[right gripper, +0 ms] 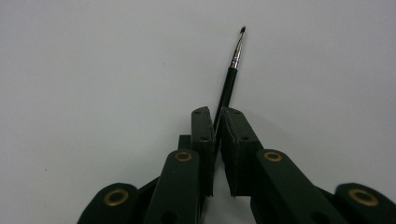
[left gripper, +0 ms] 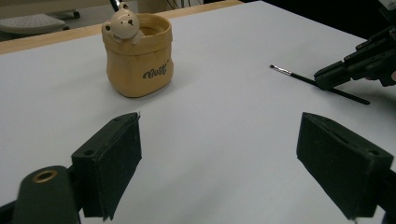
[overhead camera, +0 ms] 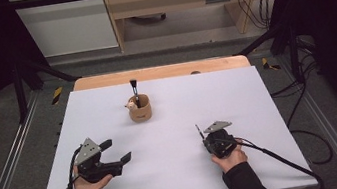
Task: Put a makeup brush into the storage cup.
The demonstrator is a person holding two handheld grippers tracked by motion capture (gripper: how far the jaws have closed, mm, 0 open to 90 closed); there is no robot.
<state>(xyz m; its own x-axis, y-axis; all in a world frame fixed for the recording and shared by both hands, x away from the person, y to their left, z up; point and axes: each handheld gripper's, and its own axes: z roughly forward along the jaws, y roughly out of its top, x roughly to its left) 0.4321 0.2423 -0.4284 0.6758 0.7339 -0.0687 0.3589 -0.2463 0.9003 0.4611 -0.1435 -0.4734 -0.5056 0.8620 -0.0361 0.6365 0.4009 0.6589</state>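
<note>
Two tools: the left tool (overhead camera: 118, 151) with jaws wide apart, the right tool (right gripper: 218, 122) clamped on a brush. Two brushes: one thin brush (right gripper: 232, 70) between the right tool's pads, one brush (overhead camera: 134, 90) standing in the pot. One pot (left gripper: 137, 56), ahead of the left tool. One table (overhead camera: 259, 106).

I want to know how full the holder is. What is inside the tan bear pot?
A dark-handled tool stands upright in the tan bear pot, its top rising above the rim. The bear figure hangs over the rim. The pot's wall hides the bottom, so anything lower inside cannot be seen.
</note>
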